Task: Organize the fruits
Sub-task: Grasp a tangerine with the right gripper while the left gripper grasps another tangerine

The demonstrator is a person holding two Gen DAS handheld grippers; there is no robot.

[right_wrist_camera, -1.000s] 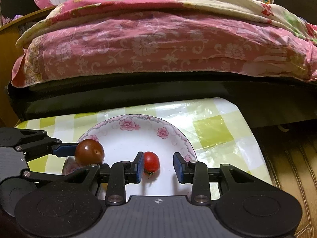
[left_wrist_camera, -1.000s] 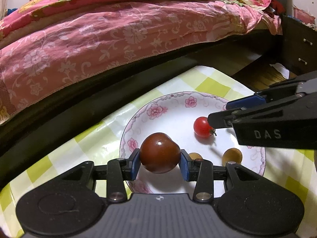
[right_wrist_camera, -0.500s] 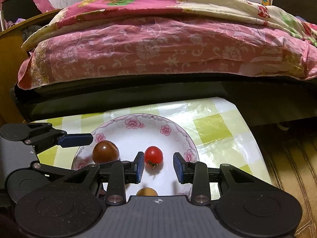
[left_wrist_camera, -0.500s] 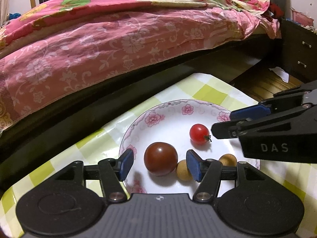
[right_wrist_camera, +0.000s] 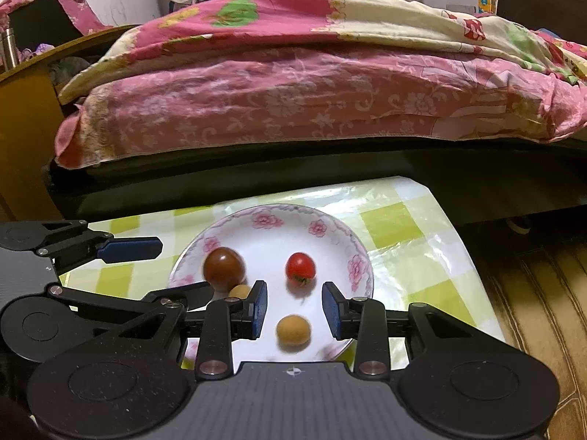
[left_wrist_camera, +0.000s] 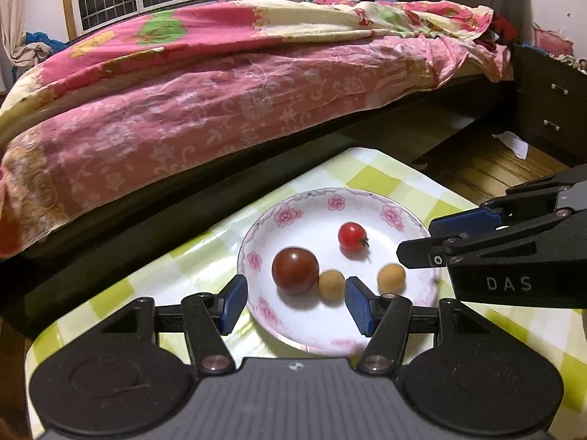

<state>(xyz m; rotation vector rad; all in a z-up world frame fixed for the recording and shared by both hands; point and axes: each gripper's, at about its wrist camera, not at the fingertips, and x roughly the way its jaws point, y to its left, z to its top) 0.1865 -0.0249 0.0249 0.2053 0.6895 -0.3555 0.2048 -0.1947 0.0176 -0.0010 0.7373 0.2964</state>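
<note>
A white plate with pink flowers [left_wrist_camera: 293,209] [right_wrist_camera: 330,234] holds a dark brown tomato [left_wrist_camera: 295,270] [right_wrist_camera: 224,266], a red cherry tomato [left_wrist_camera: 352,236] [right_wrist_camera: 300,269] and two small tan round fruits [left_wrist_camera: 331,284] [left_wrist_camera: 391,278] [right_wrist_camera: 293,331]. My left gripper [left_wrist_camera: 293,302] is open and empty, held above the plate's near rim. My right gripper [right_wrist_camera: 294,310] is open and empty, above the plate's near side, with one tan fruit seen between its fingers. Each gripper shows in the other's view [left_wrist_camera: 477,245] [right_wrist_camera: 110,253].
The plate sits on a small table with a green and white checked cover [left_wrist_camera: 176,275] [right_wrist_camera: 403,220]. A bed with a pink floral quilt [left_wrist_camera: 220,84] stands close behind. A dark drawer cabinet [left_wrist_camera: 550,110] and wooden floor [right_wrist_camera: 532,293] are on the right.
My left gripper opened and let go of the dark tomato, which now lies on the plate. Both grippers have drawn back and up from the plate.
</note>
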